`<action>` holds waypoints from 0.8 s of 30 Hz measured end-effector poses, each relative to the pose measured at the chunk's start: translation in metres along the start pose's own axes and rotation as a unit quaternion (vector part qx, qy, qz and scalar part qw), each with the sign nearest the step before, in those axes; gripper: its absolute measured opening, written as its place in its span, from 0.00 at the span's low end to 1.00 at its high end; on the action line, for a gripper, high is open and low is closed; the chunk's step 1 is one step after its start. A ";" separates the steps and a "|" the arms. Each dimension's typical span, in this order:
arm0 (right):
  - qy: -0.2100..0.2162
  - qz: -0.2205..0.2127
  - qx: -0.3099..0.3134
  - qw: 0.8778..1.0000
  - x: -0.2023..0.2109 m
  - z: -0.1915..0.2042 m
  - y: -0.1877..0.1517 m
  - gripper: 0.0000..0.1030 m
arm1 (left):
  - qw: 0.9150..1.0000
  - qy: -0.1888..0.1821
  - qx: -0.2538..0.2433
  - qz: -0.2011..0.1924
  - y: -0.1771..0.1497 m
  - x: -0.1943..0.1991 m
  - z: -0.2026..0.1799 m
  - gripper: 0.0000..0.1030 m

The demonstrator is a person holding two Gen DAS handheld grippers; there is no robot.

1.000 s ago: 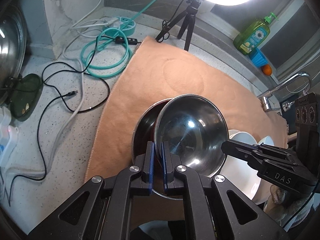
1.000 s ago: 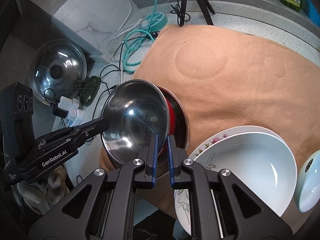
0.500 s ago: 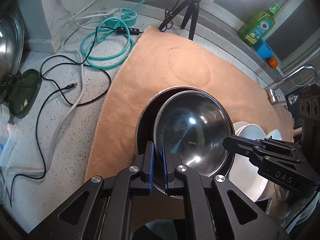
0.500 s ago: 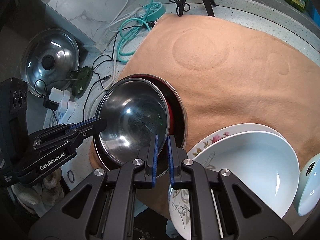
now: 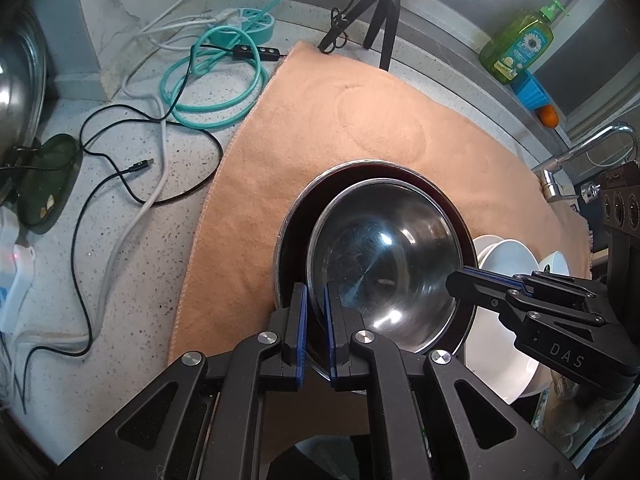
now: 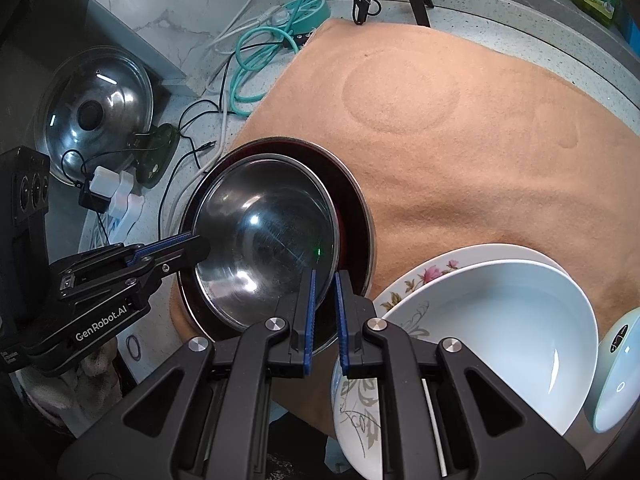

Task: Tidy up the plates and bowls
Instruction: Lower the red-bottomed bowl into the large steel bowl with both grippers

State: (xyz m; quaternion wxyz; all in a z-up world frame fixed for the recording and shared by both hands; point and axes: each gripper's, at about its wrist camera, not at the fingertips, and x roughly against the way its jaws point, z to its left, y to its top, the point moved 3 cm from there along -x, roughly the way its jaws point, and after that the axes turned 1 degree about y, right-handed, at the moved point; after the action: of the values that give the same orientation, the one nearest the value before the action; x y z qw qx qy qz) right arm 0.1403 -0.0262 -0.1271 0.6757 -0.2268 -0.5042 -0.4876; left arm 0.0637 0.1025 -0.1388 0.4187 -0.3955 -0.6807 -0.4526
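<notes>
A steel bowl (image 5: 384, 256) (image 6: 264, 236) sits nested inside a larger steel bowl with a dark red inside (image 5: 296, 208) (image 6: 356, 204), on the orange mat (image 5: 320, 120) (image 6: 460, 140). My left gripper (image 5: 316, 300) straddles the inner bowl's near rim, its jaws slightly parted. My right gripper (image 6: 325, 292) straddles the opposite rim, its jaws also slightly parted. A white bowl (image 6: 504, 328) rests on a floral plate (image 6: 404, 296) to the right, and both show in the left wrist view (image 5: 504, 252).
Cables (image 5: 132, 152) and a teal cord coil (image 5: 216, 80) lie left of the mat. A steel pot lid (image 6: 96, 108) and a white power adapter (image 6: 116, 192) are at the far left. A tripod (image 5: 380, 16), a soap bottle (image 5: 516, 44) and a faucet (image 5: 576, 152) stand behind.
The inner steel bowl has come down from a tilt and settled into the larger bowl. Both grippers' jaws have parted a little on its rim.
</notes>
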 end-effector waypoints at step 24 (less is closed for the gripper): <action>-0.006 0.000 0.001 1.000 0.000 0.000 0.000 0.12 | 1.000 -0.002 -0.002 0.004 0.000 0.000 -0.004 0.07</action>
State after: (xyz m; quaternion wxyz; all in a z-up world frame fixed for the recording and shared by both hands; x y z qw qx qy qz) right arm 0.1405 -0.0260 -0.1270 0.6727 -0.2292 -0.5090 -0.4857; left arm 0.0646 0.0988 -0.1381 0.4188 -0.4000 -0.6790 -0.4511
